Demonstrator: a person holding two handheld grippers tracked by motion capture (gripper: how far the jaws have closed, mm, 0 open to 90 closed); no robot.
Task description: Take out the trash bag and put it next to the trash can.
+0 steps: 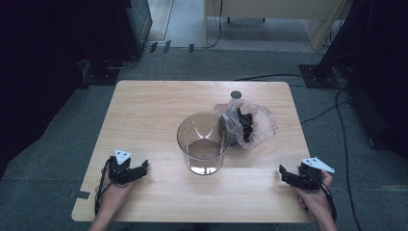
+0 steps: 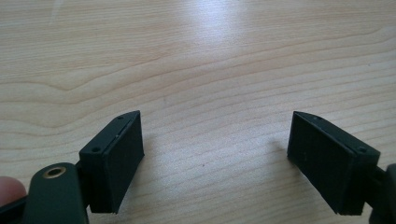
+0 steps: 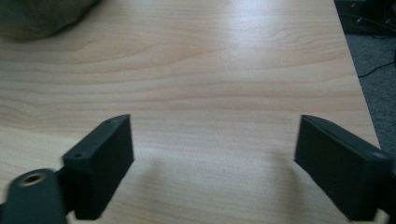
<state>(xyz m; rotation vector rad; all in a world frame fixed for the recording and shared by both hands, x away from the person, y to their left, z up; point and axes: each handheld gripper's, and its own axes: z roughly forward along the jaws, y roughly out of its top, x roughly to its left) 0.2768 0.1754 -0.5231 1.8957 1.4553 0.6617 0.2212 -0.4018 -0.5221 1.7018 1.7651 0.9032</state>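
Observation:
A clear round container (image 1: 203, 143) stands in the middle of the wooden table (image 1: 154, 103), with a brownish bottom showing through its wall. Just behind it to the right lies a crumpled clear plastic bag (image 1: 254, 126) holding dark pieces. My left gripper (image 1: 143, 168) rests near the front left of the table, held by a hand. In the left gripper view its jaws (image 2: 215, 154) stand wide apart over bare wood, with nothing between them. My right gripper (image 1: 282, 172) sits near the front right edge. Its jaws (image 3: 215, 158) are open too and hold nothing.
A small dark round disc (image 1: 235, 94) lies near the table's far edge. Grey carpet with cables (image 1: 344, 125) runs along the right side. In the right gripper view a greyish blurred edge (image 3: 42, 16) fills the upper left corner and the table's right edge (image 3: 357, 79) is close.

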